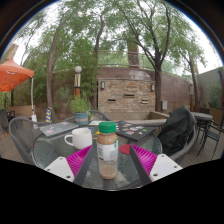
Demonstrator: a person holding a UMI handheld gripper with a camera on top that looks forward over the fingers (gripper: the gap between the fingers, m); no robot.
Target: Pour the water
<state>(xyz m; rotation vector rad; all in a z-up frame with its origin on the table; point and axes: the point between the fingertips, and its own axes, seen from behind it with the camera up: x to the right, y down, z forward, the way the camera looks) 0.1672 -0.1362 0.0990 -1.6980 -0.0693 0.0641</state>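
Note:
A clear bottle point(107, 150) with an orange cap and a green label stands upright on a round glass table point(50, 150). It holds a brownish liquid in its lower part. My gripper point(111, 162) is open, and the bottle stands between the two pink pads point(80, 158) with a gap at each side. A white mug point(78, 138) stands on the table to the left, a little beyond the bottle. A small red object point(124, 150) lies just right of the bottle.
A black backpack point(178, 130) sits on a chair at the right. A potted plant point(80, 107) and papers lie on the table's far side. An orange umbrella point(12, 72) is at the left. A brick wall point(130, 92) and trees stand behind.

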